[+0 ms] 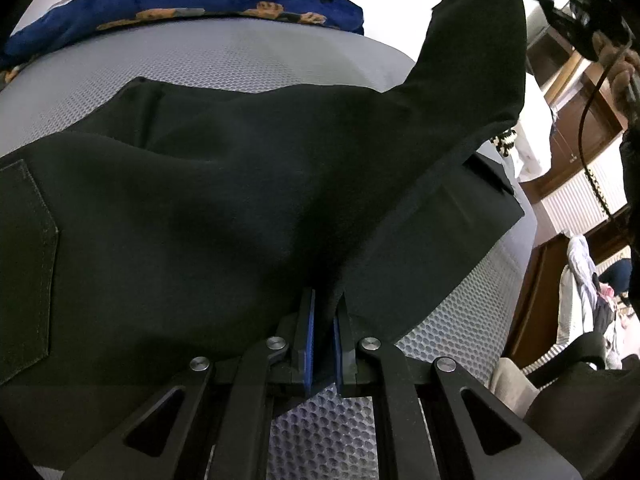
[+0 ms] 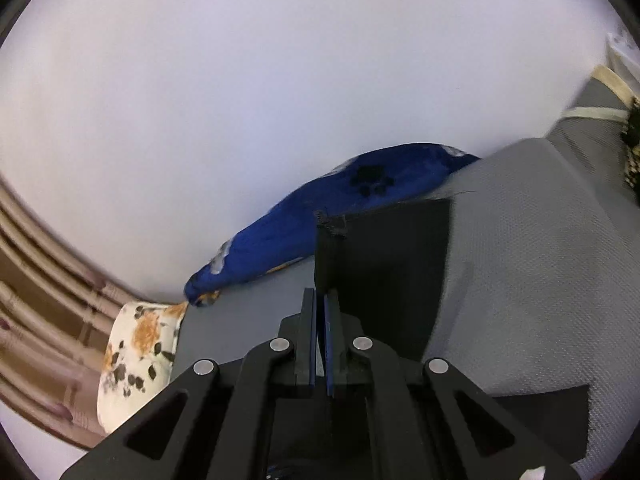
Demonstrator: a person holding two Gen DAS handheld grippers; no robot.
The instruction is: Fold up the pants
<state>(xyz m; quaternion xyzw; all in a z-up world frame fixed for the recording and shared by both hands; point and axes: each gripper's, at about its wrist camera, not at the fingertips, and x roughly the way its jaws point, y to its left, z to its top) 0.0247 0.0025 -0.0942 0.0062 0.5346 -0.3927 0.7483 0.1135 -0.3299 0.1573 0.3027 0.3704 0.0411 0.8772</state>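
Clearly limp black cotton-like pants (image 1: 208, 208): left gripper (image 1: 324, 312) clamps an edge, right gripper (image 2: 320, 312) pinches a lifted hem, probably.

R gripper (image 2: 323, 300) pinching black pants (image 2: 392, 272) hem above grey mattress (image 2: 520, 280), blue pillow (image 2: 320, 224) behind.

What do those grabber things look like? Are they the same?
Yes, they match. The left gripper and the right gripper are both black, with two flat fingers lined with blue pads, triangular cut-outs in the frame, and round silver pins at the joints. A black cable hangs from the right one.
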